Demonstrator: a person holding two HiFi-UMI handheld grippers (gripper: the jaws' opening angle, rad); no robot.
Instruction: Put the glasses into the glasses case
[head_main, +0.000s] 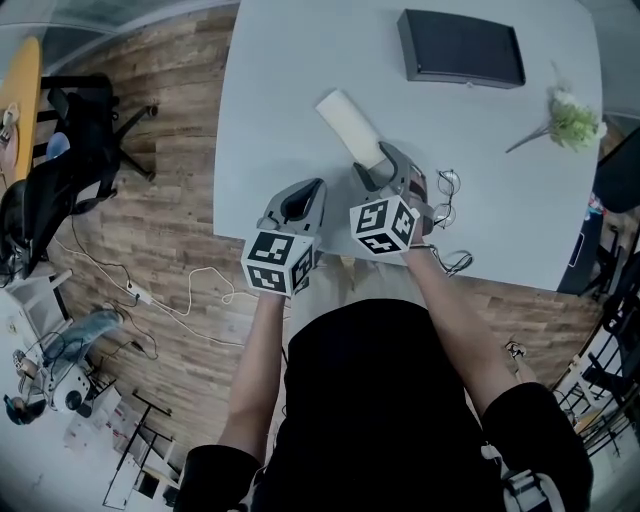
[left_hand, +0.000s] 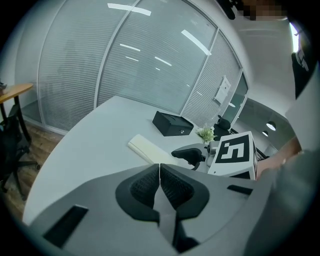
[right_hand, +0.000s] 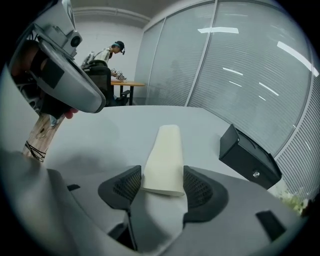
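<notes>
While the left gripper (left_hand: 159, 169) is closed, the open right gripper (right_hand: 161, 181) should centre on the near end of the cream fabric glasses case (right_hand: 165, 150) before squeezing.

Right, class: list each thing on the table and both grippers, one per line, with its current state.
glasses: lying on the table, not yet cased.
glasses case: lying flat on the table.
black box: lid closed.
flower sprig: lying on its side.
left gripper: jaws shut, empty.
right gripper: jaws open around the case's near end.
</notes>
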